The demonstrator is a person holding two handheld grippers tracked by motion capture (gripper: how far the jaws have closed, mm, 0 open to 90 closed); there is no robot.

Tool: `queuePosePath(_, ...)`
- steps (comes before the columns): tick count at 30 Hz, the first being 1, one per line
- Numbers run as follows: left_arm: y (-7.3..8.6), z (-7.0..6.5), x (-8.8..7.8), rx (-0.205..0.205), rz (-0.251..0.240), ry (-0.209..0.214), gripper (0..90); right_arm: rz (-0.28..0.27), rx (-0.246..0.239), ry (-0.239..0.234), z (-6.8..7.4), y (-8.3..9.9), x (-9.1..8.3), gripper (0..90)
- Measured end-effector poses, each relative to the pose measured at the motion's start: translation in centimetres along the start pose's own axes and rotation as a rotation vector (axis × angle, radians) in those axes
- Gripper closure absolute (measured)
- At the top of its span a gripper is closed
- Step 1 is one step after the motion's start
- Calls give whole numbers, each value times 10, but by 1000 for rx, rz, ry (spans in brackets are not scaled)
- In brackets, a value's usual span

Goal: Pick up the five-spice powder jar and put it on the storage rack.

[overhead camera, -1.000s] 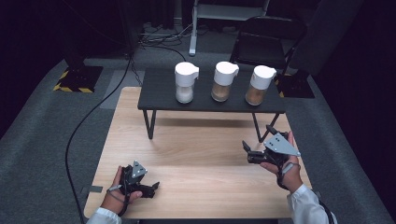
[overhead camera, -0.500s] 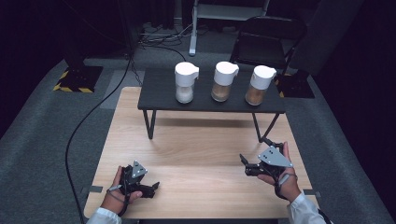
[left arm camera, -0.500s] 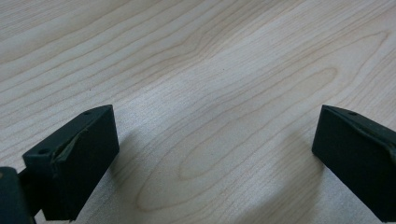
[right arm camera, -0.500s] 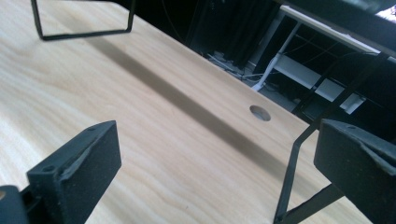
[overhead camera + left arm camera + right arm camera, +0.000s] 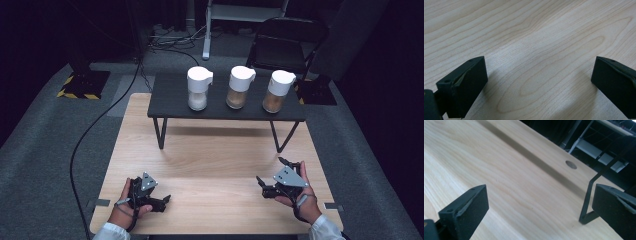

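Observation:
Three clear jars with white lids stand in a row on a low black stand [image 5: 170, 102]. The left jar [image 5: 198, 90] holds white powder, the middle jar [image 5: 239, 89] tan, the right jar [image 5: 276, 92] brown. My left gripper [image 5: 164, 201] rests open on the wooden table [image 5: 215, 150] near its front left, its jaws wide apart over bare wood [image 5: 539, 82]. My right gripper [image 5: 269, 171] is open near the front right with nothing between its jaws [image 5: 540, 207]. Both are well short of the jars.
One black leg of the stand [image 5: 589, 195] rises close to the right gripper's right jaw. A dark folding chair [image 5: 285, 45] and a white frame [image 5: 207, 30] stand behind the table. A black cable [image 5: 95, 130] trails across the grey floor at left.
My right gripper has moved back toward the table's front edge and lower, still open. The left gripper has stayed put.

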State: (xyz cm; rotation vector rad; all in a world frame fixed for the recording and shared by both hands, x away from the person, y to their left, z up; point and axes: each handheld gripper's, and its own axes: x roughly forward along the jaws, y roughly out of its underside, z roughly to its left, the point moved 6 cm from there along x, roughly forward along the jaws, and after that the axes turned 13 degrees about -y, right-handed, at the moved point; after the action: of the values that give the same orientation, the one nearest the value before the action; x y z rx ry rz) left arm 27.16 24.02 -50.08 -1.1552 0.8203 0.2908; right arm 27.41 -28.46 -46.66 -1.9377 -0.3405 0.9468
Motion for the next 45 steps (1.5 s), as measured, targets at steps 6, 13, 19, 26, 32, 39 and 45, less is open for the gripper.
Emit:
queuePosePath(6, 0, 0, 0, 0, 0, 0, 5, 41, 7, -8, 3, 10, 3, 4)
queuePosePath(13, 0, 0, 0, -1, 0, -1, 5, 91, 27, -12, 5, 25, 4, 4)
queuePosePath(19, 0, 0, 0, -1, -1, 0, 5, 133, 40, 2, 3, 35, 2, 4)
queuePosePath(26, 0, 0, 0, -1, -1, 0, 5, 169, 76, 29, 0, 47, -4, 5)
queuePosePath(32, 0, 0, 0, -1, 0, 0, 4, 192, 122, 37, -7, 54, -8, 10)
queuePosePath(39, 0, 0, 0, -1, 1, 0, 5, 214, 183, 21, -12, 59, -11, 10)
queuePosePath(45, 0, 0, 0, 0, 2, 1, 5, 215, 270, -18, -20, 61, -13, 11)
